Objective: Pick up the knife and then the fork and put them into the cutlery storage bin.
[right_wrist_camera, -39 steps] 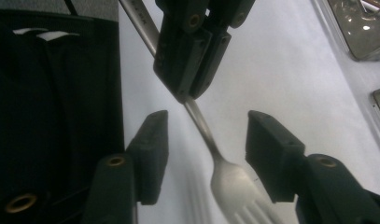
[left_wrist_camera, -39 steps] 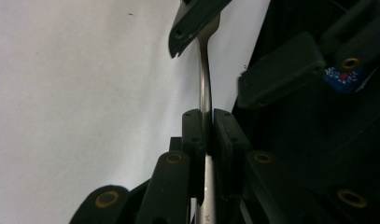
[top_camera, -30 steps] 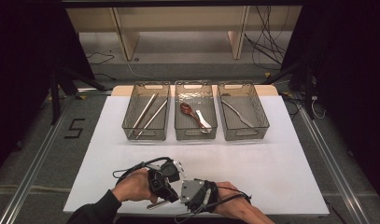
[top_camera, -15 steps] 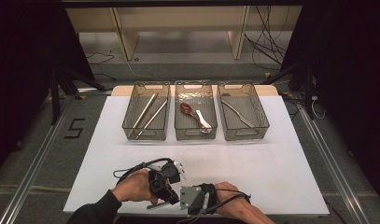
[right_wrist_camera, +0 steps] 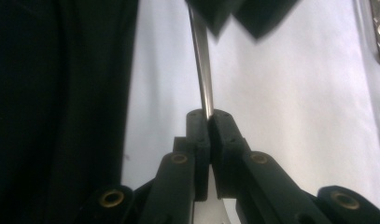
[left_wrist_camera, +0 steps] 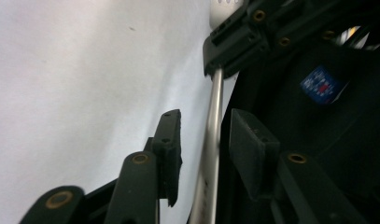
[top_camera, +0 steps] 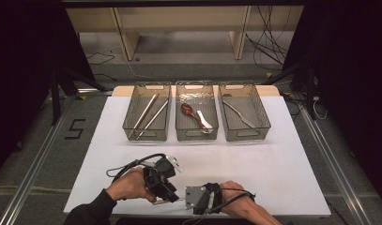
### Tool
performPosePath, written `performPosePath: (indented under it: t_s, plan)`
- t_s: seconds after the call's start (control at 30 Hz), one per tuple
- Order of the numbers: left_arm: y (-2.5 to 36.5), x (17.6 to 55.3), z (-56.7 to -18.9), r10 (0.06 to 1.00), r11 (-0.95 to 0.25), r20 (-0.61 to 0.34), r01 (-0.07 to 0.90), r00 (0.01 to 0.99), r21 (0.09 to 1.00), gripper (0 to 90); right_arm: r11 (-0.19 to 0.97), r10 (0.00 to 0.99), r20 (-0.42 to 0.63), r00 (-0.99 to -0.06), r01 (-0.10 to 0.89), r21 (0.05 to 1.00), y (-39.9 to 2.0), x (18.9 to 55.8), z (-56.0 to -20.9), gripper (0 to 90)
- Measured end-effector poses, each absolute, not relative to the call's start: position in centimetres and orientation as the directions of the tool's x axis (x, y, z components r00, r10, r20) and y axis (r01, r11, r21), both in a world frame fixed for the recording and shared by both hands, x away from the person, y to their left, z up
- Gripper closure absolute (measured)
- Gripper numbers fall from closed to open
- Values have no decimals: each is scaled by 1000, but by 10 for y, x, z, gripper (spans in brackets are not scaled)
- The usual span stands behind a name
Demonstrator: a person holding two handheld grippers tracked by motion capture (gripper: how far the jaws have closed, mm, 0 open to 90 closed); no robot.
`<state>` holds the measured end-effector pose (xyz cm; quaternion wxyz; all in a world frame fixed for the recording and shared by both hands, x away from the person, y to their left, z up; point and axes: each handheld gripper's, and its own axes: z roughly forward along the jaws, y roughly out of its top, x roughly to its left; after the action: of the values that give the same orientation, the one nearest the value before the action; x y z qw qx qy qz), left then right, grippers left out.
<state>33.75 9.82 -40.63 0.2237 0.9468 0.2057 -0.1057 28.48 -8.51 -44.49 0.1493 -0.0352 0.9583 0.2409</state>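
Passing utensil (left_wrist_camera: 211, 140) near table edge (top_camera: 254, 213)

Black "5" (top_camera: 74, 129) on floor, left of table (top_camera: 282, 154).

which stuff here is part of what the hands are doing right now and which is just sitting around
In the job:
- metal utensil, passed hand to hand
- right gripper, jaws shut on its handle
- left gripper, jaws just opened, standing clear of it

Lying about:
- left bin with two metal rods
- middle bin with red spoon
- right bin with a knife
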Motion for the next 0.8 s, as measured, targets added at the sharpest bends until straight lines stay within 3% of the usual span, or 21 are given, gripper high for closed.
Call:
performPosePath:
  t_s: [0.07, 0.27, 0.8]
  plan:
    - [103, 339, -402, 365, -800, -270, 449, 891, 398, 505, 887, 28, -307, -951, -119, 447, -90, 289, -445, 874]
    - [125, 344, -391, 467, -709, -204, 502, 861, 495, 375, 889, 104, -322, -941, -57, 455, -105, 302, -441, 873]
    - [179, 343, -391, 643, -475, -143, 539, 752, 695, 229, 813, 413, -279, -867, 212, 542, -162, 347, -420, 873]
